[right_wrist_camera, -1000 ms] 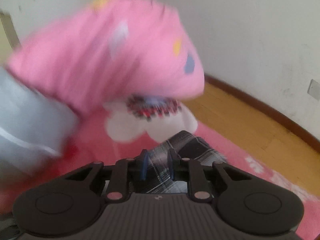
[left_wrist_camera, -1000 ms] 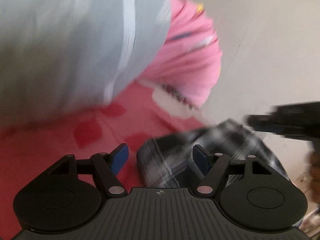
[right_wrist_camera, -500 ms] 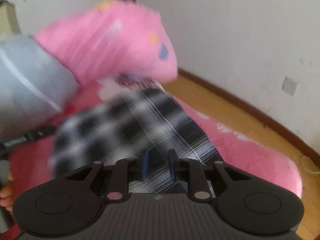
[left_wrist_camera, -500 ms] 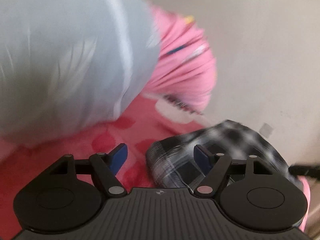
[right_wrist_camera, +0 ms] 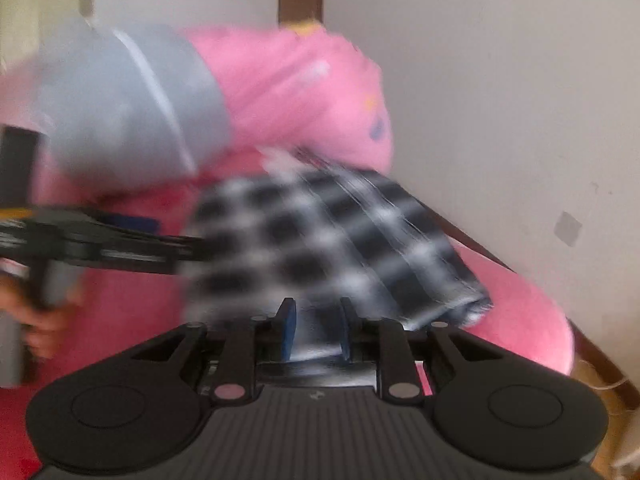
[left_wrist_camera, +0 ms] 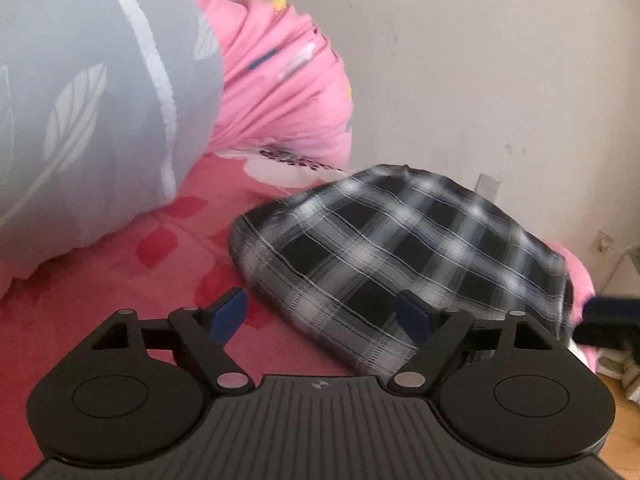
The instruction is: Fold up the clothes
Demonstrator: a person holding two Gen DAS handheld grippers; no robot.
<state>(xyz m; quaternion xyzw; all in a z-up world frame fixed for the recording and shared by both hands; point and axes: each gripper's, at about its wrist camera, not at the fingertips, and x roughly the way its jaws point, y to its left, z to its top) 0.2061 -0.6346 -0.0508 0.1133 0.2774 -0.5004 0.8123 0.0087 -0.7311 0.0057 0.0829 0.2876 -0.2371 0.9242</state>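
On the red bed cover (left_wrist_camera: 120,292) with its darker flower pattern lies a black and white checked garment (left_wrist_camera: 400,248), which is the thing to fold. From the left wrist view it looks already doubled over, with a rounded folded edge on its left side and a straighter edge toward the right. Its near part reaches between the two blue fingertips of the left gripper (left_wrist_camera: 320,314). The jaws of this gripper stand wide apart and they hold nothing; the right blue pad (left_wrist_camera: 412,314) is over the cloth, and the left one is over the bare cover.

From the right wrist view the picture is blurred, but the right gripper (right_wrist_camera: 314,330) has its jaws close together with the checked garment (right_wrist_camera: 328,240) pinched between them at its near edge. The cloth spreads away from the fingers toward the wall (right_wrist_camera: 500,80). At the left of this view the left gripper (right_wrist_camera: 100,240) shows from the side, touching or just beside the left edge of the garment; I cannot tell which. A hand (right_wrist_camera: 40,320) holds its handle.

Behind the garment sits a pink pillow (left_wrist_camera: 280,80), and beside it a grey-blue pillow (left_wrist_camera: 88,100) with a white stripe and pale leaf shapes. Both rest on the cover near the white wall (left_wrist_camera: 480,60).
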